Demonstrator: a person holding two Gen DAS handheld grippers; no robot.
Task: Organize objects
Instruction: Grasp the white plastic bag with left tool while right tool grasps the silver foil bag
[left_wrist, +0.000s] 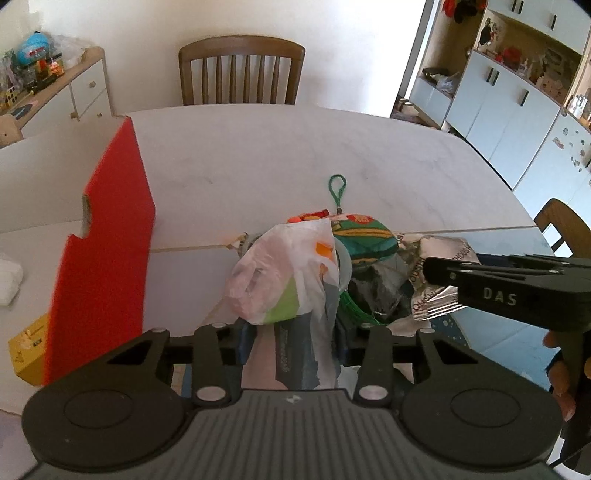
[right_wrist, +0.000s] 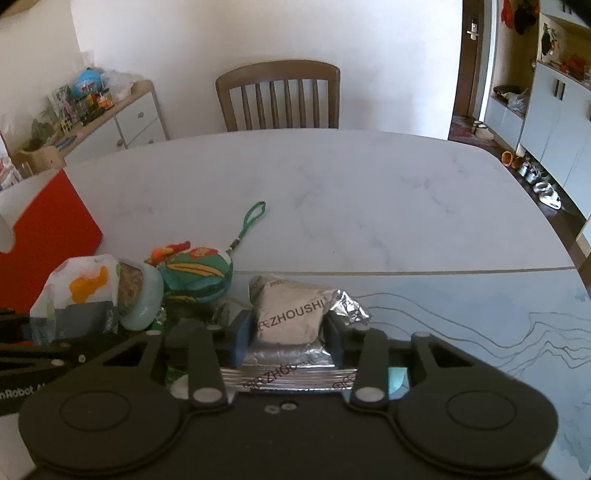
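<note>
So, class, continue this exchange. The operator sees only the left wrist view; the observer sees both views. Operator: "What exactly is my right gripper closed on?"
Observer: The right gripper is shut on a silver foil packet and squeezes it from both sides.
Operator: What lies to the right of it?
Observer: Only the table, which is pale blue there with dark wavy lines.

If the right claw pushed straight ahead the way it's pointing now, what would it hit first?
Nothing new: the right claw is already shut on the crinkled silver foil packet. Beyond it lies only bare white marble tabletop, probably.
</note>
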